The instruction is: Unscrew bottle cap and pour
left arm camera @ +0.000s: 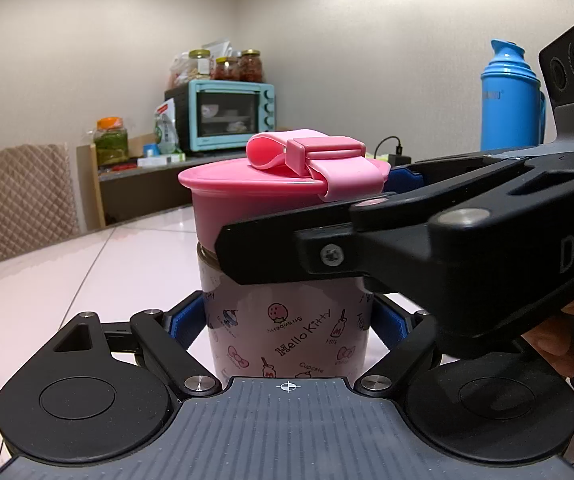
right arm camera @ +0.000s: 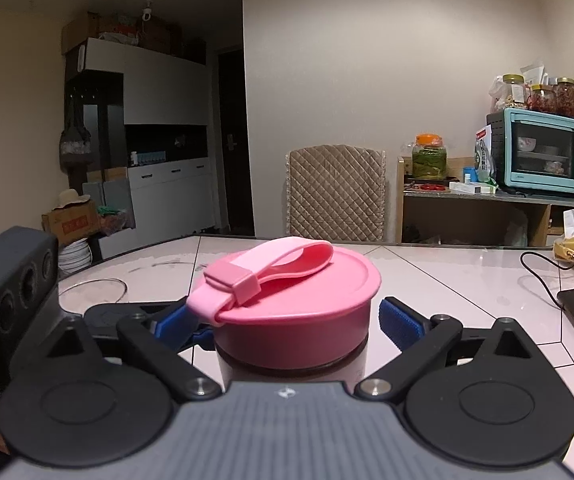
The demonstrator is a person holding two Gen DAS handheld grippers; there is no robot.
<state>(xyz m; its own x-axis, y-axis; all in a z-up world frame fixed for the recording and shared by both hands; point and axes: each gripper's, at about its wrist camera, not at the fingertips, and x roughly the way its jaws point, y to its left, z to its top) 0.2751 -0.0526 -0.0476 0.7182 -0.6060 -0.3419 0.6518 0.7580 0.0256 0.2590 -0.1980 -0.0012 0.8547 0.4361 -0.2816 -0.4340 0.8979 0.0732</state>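
1. The bottle (left arm camera: 287, 320) stands upright on the white tiled table (left arm camera: 87, 272), in the middle of both views. Its pink cap (right arm camera: 299, 300) is on it, with a strap loop lying across the top.
2. The body is clamped by the left gripper (left arm camera: 287, 320): the blue pads (left arm camera: 185, 320) press on both sides of the printed wall, below the cap.
3. The right gripper (right arm camera: 299, 316) is placed around the cap. Its jaws are apart; on the right side a gap is seen btw. pad and cap, so no grip is judged yet. On the left the contact cannot be told.
4. Step in hand, as judged: closing on the cap, then unscrewing. The pads should be set on the cap wall, under the rim and clear of the strap, w/ even pressure on both sides.
5. The turn should be made about the bottle axis, w/o side push, while the body is kept still by the left.
6. Pose: both grippers are pointed slightly downward; the right one crosses above the left, approx. at cap height.
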